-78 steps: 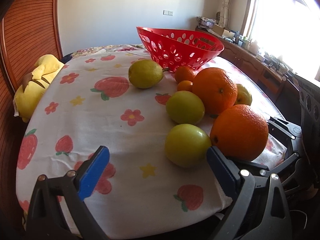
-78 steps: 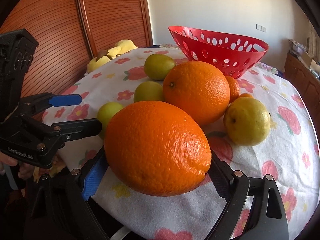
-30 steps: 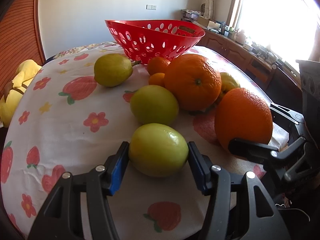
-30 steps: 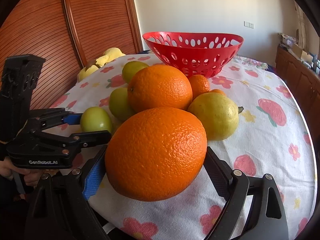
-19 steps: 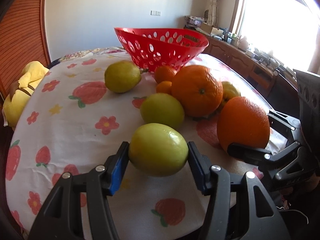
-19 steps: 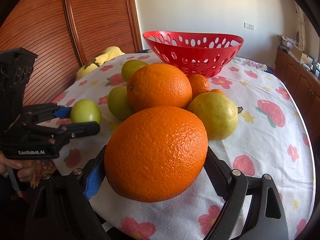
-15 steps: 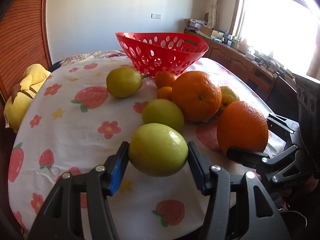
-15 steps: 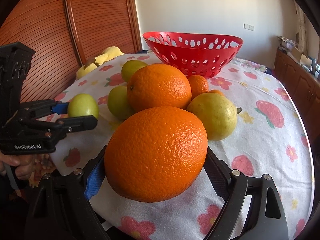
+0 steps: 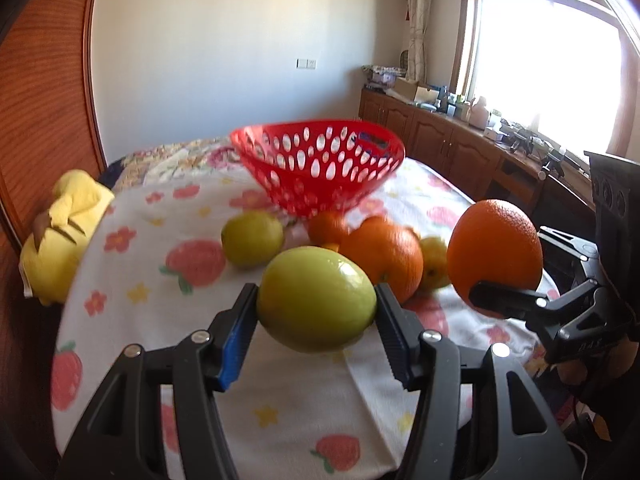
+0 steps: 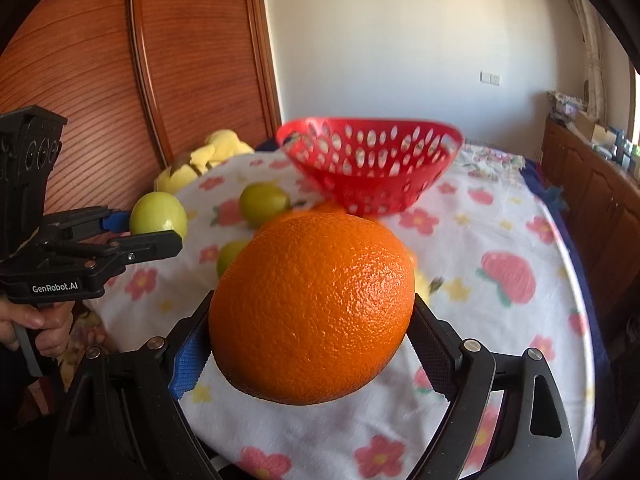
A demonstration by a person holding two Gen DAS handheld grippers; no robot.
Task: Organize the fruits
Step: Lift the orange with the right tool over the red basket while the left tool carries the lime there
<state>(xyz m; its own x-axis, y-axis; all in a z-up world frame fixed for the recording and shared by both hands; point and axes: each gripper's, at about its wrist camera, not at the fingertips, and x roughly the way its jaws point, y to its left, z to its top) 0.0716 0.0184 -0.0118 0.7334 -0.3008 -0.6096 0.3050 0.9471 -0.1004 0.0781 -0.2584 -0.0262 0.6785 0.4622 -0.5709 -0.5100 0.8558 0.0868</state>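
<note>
While both fruits hang above the bed, the left gripper (image 9: pixel 316 322) fingers clamp a green lemon (image 9: pixel 316 298) and the right gripper (image 10: pixel 312 344) fingers squeeze a big orange (image 10: pixel 312 314). Looks like the carry step; next up is probably clearing the red basket (image 9: pixel 316 170) rim and letting go.

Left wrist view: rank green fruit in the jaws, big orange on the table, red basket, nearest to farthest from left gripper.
1. Green fruit: between the left gripper jaws.
2. Big orange: on the cloth, just behind, slightly right.
3. Red basket: farthest back, centre.
</note>
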